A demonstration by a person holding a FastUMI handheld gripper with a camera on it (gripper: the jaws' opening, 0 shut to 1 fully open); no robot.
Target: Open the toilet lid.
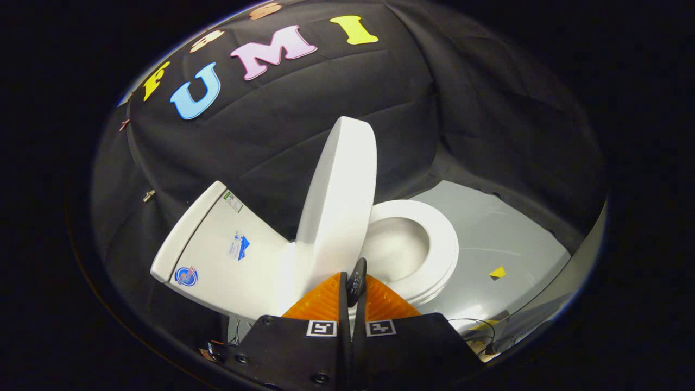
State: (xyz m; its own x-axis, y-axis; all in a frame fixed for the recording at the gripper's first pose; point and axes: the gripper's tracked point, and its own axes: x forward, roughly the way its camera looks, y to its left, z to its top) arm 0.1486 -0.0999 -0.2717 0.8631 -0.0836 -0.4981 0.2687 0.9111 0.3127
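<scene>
1. black cloth walls (304, 125) close in the booth, over a pale grey floor (505, 233) with a small yellow marker (497, 272).
2. the toilet (228, 255) appears tilted; its lid (339, 195) stands raised nearly upright, between tank and seat (434, 260), bowl exposed.
3. the gripper (354, 282) has its fingers drawn together, a dark piece sitting between the tips; whether they pinch the lid's edge, i cannot tell.
4. judgement: lift almost complete. ease the lid back towards the tank slowly, follow the hinge arc, and release only once it rests.
</scene>
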